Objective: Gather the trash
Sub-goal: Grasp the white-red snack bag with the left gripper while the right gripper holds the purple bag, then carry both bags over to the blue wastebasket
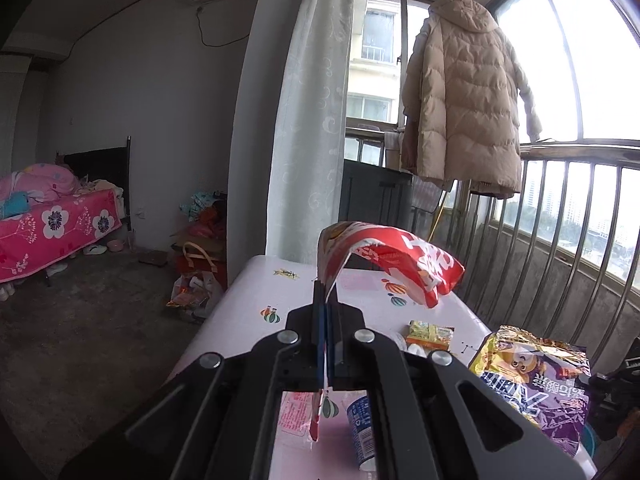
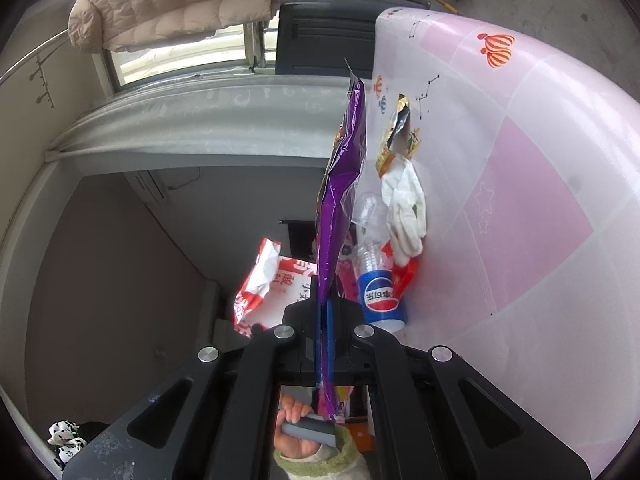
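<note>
We have both grippers clamped on wrappers and clear of the pink table [image 1: 256, 292]: the left gripper [image 1: 325, 300] pinches the edge of the red snack bag [image 1: 400, 264], the right gripper [image 2: 325, 308] the purple snack bag [image 2: 340, 184]. Both grips are thin edge pinches, so we should carry them slowly and level, without swinging. The Pepsi cup [image 2: 380, 300], white glove [image 2: 404, 208] and small yellow packet [image 1: 430, 332] remain on the table for later.

Matte black two-finger left gripper [image 1: 325, 292] and right gripper [image 2: 326, 300], blue-padded (silver round screws); fuzzy pale-green sleeve cuff [image 2: 340, 458].
</note>
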The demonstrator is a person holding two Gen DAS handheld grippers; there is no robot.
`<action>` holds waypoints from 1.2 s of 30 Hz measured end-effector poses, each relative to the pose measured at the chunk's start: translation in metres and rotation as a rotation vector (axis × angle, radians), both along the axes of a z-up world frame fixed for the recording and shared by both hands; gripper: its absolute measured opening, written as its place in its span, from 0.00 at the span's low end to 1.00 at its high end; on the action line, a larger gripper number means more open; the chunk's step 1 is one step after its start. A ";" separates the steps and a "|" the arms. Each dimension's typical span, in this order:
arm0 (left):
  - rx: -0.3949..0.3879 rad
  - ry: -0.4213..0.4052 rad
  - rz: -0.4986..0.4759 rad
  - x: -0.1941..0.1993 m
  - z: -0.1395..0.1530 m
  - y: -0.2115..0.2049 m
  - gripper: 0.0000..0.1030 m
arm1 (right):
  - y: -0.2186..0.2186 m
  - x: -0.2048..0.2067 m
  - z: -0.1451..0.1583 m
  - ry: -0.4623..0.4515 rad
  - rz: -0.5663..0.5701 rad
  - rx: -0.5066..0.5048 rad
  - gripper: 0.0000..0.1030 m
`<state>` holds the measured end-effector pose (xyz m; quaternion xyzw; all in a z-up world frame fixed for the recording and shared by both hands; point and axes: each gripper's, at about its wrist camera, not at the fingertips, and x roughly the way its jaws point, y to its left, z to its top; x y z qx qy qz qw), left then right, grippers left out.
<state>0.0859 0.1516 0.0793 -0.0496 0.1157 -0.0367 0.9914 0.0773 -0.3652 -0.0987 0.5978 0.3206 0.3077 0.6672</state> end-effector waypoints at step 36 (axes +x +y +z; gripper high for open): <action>-0.076 -0.099 -0.331 -0.045 0.048 -0.101 0.00 | -0.063 -0.060 0.061 -0.167 -0.240 -0.025 0.01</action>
